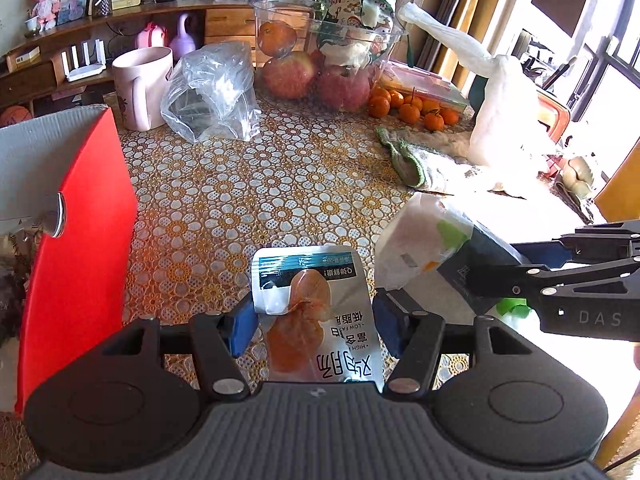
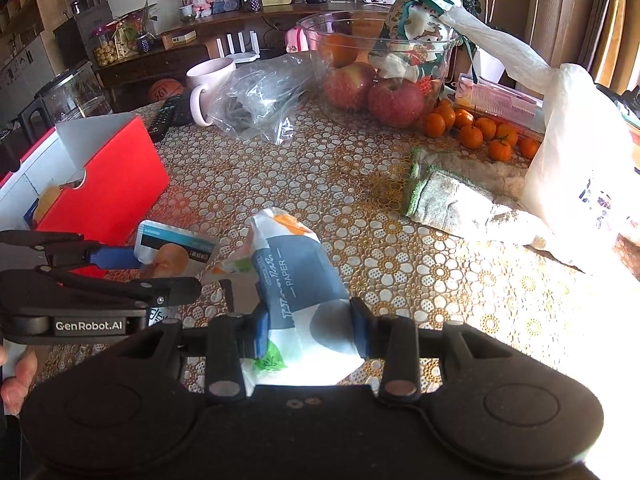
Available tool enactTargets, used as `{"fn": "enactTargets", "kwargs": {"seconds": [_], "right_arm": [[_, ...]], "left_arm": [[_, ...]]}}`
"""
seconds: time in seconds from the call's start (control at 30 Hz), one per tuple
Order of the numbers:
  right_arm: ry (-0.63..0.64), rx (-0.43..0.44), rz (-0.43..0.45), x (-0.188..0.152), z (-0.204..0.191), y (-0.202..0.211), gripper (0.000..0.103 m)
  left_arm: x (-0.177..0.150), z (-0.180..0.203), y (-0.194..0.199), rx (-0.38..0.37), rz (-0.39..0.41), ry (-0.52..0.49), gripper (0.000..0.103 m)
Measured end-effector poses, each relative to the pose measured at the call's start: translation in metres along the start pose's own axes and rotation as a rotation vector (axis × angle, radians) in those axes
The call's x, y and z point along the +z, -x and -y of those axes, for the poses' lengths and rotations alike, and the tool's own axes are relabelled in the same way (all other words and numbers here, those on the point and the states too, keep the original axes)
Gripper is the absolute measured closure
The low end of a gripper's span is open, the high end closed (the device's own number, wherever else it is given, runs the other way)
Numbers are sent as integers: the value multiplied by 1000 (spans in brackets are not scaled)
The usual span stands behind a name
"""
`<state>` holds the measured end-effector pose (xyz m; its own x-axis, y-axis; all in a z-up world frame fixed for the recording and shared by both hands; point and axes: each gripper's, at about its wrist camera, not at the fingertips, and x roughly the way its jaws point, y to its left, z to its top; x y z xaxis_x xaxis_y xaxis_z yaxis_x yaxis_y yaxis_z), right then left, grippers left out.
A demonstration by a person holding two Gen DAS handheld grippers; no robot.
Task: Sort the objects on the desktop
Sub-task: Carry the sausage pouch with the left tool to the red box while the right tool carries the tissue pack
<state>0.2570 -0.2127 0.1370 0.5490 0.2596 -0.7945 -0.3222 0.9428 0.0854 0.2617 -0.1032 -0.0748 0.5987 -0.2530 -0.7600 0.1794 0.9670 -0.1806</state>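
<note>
A: Where do the two packs sit?

B: The snack pouch [image 1: 316,312] hangs at lower centre of the left wrist view, between the blue pads of the left gripper [image 1: 314,326], clear of the tabletop [image 1: 248,192]. The pads press its side edges, so that gripper is about half closed on it. The tissue pack [image 2: 298,292] is at lower centre of the right wrist view, pinched across its middle by the right gripper [image 2: 310,330], whose jaws are drawn nearly as close as they go.

A: And around them?

B: The red box [image 2: 116,188] stands open at the left of both views, just beside the left gripper. Further up the frame lie a clear plastic bag [image 1: 212,92], a pink mug [image 1: 140,84] and a fruit bowl [image 1: 320,40]; a folded cloth [image 2: 444,200] and a white bag [image 2: 576,152] sit to the right.

A: What could go wrong?

B: I'd judge the pouch the weaker hold. It is thin, glossy film caught only by its edges, so it may buckle and slide out. The two grippers are also close together, and the tissue pack's end could brush the pouch. The box wall is near enough to snag on.
</note>
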Motion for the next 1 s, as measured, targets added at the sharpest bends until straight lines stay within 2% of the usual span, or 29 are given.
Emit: {"fn": "enactTargets", "kwargs": {"seconds": [0.37, 0.7, 1.0], "right_arm": [[36, 14, 53, -7, -31, 59, 64], [112, 55, 79, -2, -87, 90, 64], [194, 98, 100, 15, -154, 95, 64]], "left_arm": [[-13, -5, 77, -62, 38, 22, 43], [-20, -46, 147, -29, 93, 19, 43], [-23, -99, 192, 36, 137, 39, 43]]}}
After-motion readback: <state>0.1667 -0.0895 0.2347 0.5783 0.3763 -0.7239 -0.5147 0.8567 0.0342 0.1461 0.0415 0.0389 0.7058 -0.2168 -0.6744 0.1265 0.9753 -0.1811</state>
